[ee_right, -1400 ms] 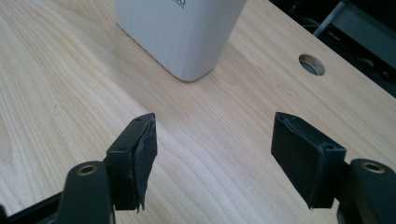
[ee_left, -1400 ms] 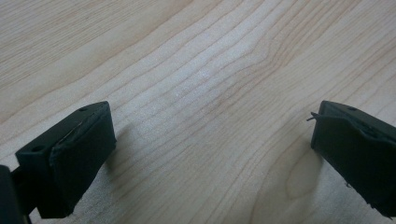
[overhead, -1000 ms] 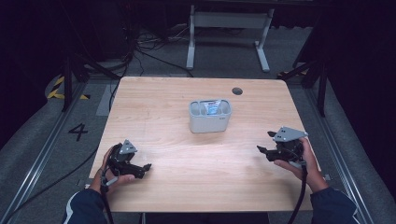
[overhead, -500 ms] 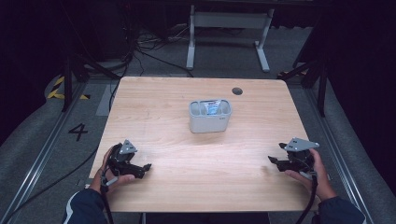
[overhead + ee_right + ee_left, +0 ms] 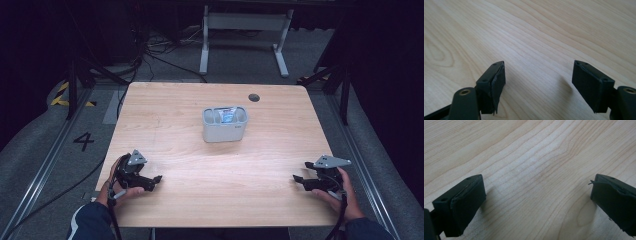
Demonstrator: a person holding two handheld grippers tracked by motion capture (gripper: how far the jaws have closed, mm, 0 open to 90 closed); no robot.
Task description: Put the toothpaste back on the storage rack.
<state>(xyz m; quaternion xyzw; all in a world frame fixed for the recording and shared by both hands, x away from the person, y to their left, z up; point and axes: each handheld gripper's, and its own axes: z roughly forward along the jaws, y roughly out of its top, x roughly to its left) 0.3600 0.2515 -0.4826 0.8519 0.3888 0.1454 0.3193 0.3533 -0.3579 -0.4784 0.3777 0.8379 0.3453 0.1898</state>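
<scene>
A grey box-shaped container with something blue inside stands in the middle of the wooden table. My left gripper rests at the table's near left corner, held by a hand, open with nothing between its jaws. In the left gripper view its fingertips stand wide apart over bare wood. My right gripper sits low at the near right edge, also open and empty; its jaws have just been opening. In the right gripper view its pads hover just above the wood.
A small dark round hole marks the table's far right. Beyond the table stand a white metal frame and cables on a grey floor. A floor rail runs along the left side, by a painted number.
My right gripper has moved toward the near right edge and come down close to the tabletop. The left gripper has stayed where it was.
</scene>
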